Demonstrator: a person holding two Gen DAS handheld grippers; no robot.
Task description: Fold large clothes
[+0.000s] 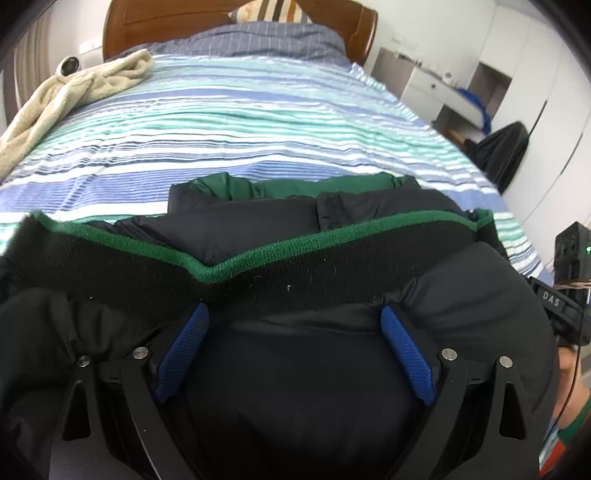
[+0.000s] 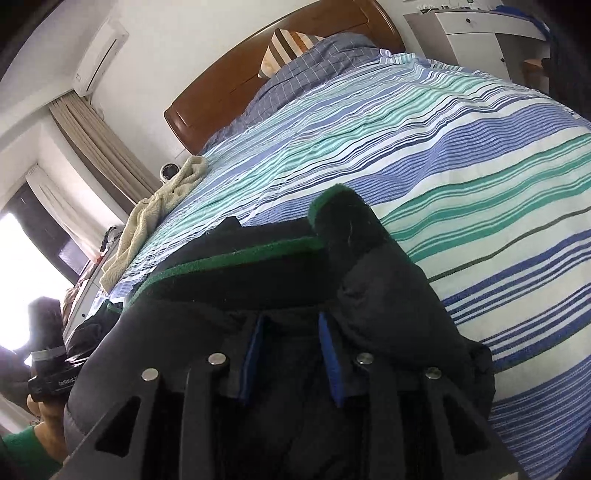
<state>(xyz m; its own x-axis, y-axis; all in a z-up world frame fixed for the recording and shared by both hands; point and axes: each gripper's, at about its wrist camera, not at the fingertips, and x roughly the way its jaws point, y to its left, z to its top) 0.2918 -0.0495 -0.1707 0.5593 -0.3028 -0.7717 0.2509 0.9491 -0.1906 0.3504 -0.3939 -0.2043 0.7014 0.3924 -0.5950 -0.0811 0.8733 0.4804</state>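
Note:
A black puffer jacket [image 1: 258, 229] with green lining lies bunched at the near end of the striped bed [image 1: 258, 122]. Its black knit hem [image 1: 295, 273] with a green edge runs across just beyond my left gripper [image 1: 294, 308]. That gripper stands open, its blue pads [image 1: 406, 347] wide apart over the jacket's smooth black shell and not pressing it. In the right wrist view my right gripper [image 2: 291, 315] is shut on a fold of the jacket [image 2: 388, 295], with dark fabric pinched between its narrow-set blue pads [image 2: 332, 362]. The hem end [image 2: 343, 221] curls up past the fingers.
A cream blanket [image 1: 70, 96] lies on the bed's far left, with a small round camera [image 1: 68, 66] beside it. A wooden headboard [image 1: 236, 22] and striped pillow [image 1: 269, 9] are at the far end. White cabinets [image 1: 436, 85] and a dark draped chair [image 1: 506, 151] stand to the right.

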